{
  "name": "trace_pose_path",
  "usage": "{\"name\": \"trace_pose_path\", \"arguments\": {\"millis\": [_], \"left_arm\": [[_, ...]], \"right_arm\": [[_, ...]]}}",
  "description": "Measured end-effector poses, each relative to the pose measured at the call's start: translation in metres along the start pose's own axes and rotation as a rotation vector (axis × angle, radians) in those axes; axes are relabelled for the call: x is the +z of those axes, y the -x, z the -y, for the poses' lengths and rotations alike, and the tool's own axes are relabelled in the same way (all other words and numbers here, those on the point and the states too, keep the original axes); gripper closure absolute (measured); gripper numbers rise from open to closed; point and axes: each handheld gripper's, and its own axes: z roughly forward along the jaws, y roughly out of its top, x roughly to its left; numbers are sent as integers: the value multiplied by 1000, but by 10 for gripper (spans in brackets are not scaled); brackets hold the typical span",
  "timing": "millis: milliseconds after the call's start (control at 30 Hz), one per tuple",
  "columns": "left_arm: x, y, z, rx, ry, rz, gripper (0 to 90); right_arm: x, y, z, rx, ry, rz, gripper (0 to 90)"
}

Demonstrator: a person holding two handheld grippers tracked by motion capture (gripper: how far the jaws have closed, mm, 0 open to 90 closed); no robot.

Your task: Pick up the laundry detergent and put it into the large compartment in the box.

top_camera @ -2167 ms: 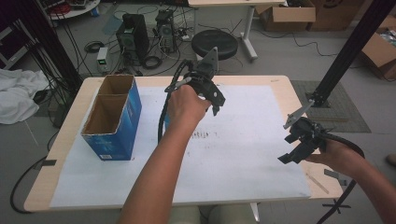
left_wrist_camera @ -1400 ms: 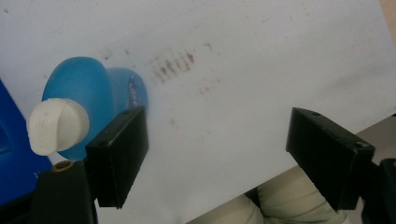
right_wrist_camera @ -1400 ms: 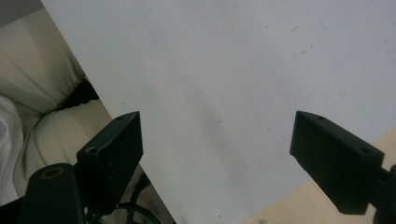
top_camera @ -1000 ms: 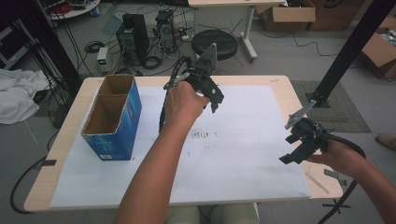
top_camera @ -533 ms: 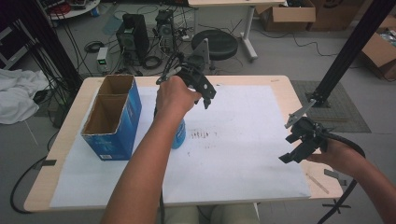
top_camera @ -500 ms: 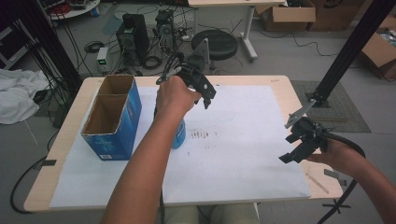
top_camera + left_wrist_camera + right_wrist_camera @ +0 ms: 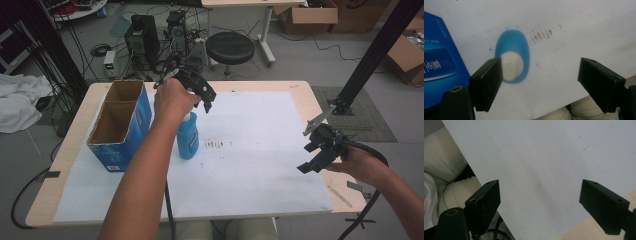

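The blue plastic bottle with a white cap [image 7: 512, 61] stands upright on the white paper sheet [image 7: 260, 165] beside the blue cardboard box [image 7: 120, 127], ungrasped. The left gripper [image 7: 539, 82] hovers above it, jaws spread; the right gripper [image 7: 320, 150], equally spread, idles well apart. Grasping remains.

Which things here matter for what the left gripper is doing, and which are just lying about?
In the job:
- left gripper, jaws open
- blue plastic bottle with a white cap, upright
- blue cardboard box, open top, two compartments

Lying about:
- right gripper, open, over the white paper sheet
- round black stool
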Motion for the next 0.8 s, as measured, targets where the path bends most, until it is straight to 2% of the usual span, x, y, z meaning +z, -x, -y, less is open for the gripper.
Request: {"name": "trace_pose_path", "arguments": {"millis": [633, 800], "left_arm": [[13, -22, -2, -41, -13, -6, 200], [18, -25, -3, -38, -17, -11, 201]], "right_arm": [[3, 5, 1, 12, -5, -11, 170], [5, 5, -1, 7, -6, -16, 170]]}}
